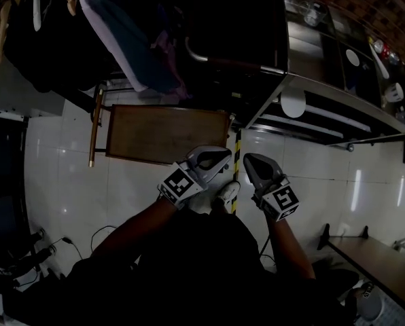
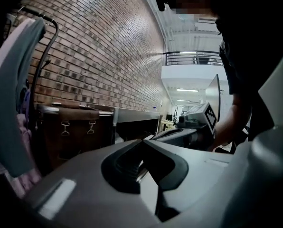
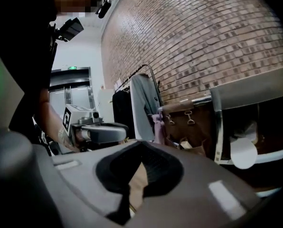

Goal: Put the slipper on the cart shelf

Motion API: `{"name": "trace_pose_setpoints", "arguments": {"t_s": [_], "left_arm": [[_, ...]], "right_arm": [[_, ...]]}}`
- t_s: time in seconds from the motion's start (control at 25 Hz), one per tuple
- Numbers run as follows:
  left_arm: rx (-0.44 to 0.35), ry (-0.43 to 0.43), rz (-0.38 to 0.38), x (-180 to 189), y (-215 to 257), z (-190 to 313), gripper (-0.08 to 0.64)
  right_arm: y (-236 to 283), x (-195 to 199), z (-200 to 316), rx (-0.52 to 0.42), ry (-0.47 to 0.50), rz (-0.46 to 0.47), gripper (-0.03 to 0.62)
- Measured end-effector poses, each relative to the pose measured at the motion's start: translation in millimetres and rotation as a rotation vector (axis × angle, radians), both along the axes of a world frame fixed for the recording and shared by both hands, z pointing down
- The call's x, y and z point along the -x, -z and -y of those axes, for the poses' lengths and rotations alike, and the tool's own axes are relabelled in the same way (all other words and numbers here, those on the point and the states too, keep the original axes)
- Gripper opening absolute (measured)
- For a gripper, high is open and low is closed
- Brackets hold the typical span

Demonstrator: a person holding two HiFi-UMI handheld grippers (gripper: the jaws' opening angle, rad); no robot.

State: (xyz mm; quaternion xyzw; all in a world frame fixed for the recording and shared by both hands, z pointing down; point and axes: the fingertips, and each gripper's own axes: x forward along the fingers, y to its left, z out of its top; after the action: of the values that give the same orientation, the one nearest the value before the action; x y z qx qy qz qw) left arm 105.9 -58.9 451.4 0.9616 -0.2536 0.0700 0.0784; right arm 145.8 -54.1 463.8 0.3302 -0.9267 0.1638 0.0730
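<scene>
Only the gripper views show the brick wall (image 2: 108,46) and brown bag (image 3: 189,120). The left gripper (image 2: 141,141) and right gripper (image 3: 140,143) have their jaws together, empty.

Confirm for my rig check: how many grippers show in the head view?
2. The left gripper sits at lower centre; the right gripper is close beside it, to its right. Both are shut, holding nothing.

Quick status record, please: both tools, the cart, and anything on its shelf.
left tool: jaws together, nothing between them
right tool: jaws together, nothing between them
cart: ahead and to the right, against the brick wall
white round item: on a cart shelf; too dark to tell if it is the slipper
</scene>
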Motion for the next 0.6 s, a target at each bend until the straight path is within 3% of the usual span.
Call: {"name": "trace_pose_setpoints", "arguments": {"t_s": [0.2,0.6], "left_arm": [[-0.016,-0.004,-0.026,51.7,14.2,-13.5,0.005],[-0.058,0.004,-0.044,172.9,37.1,-54.9,0.005]], "right_arm": [[26.5,59.2,-14.7,-0.012,0.029,0.047,0.002],[63.5,186.1,-56.3,-0.073,0.104,0.038,0.002]]}}
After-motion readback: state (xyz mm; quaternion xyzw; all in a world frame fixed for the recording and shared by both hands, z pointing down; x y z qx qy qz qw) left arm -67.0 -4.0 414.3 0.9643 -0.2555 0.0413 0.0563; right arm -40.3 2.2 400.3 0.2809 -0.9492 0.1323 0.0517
